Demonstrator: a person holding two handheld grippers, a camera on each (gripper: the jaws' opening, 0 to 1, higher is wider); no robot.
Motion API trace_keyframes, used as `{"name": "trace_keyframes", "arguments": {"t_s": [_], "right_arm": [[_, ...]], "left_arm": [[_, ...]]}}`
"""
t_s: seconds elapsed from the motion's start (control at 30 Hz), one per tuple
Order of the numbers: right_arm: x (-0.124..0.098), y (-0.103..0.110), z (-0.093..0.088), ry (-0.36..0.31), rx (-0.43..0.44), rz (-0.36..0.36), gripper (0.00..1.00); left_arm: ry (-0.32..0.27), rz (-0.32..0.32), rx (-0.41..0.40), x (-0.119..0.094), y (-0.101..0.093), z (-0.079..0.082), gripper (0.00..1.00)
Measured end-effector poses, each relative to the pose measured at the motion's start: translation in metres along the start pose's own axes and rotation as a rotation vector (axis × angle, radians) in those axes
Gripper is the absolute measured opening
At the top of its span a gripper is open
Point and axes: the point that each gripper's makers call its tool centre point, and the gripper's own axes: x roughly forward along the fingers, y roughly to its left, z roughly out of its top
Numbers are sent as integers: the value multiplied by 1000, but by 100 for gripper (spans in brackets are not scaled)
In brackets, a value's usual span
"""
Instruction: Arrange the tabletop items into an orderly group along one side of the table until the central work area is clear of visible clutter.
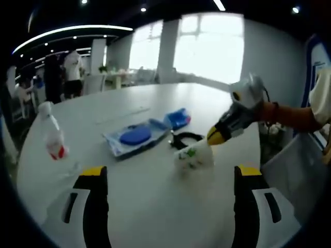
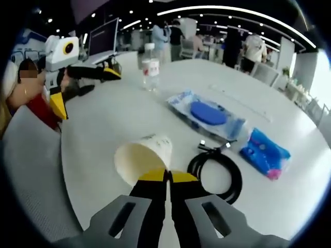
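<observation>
- Left gripper view: left gripper (image 1: 168, 178) has its jaws spread wide; paper cup (image 1: 194, 155) lies at 12 o'clock from them, right gripper (image 1: 216, 135) nipping its rim.
- Right gripper view: right gripper (image 2: 166, 176) is clenched on the paper cup (image 2: 144, 157); black cable (image 2: 215, 173) coils at 3 o'clock, water bottle (image 2: 150, 67) stands at 12.

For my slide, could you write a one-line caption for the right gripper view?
Right gripper pinches the rim of a tipped paper cup beside a coiled black cable on the white table.

White paper cup (image 2: 144, 156) on its side — beside coiled black cable (image 2: 216, 174), blue packets (image 2: 207, 114).
</observation>
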Motion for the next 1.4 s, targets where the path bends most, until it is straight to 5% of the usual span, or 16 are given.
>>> {"name": "trace_keyframes", "arguments": {"t_s": [0.73,1.13,1.4], "right_arm": [[-13,34,36,50,368,143,2],[-15,48,36,96,373,170,2],[-18,59,31,136,363,196,2]], "left_arm": [[-82,-58,194,7,-21,11,94],[-56,-113,436,15,-41,5,84],[-47,-138,497,19,-50,3,73]]}}
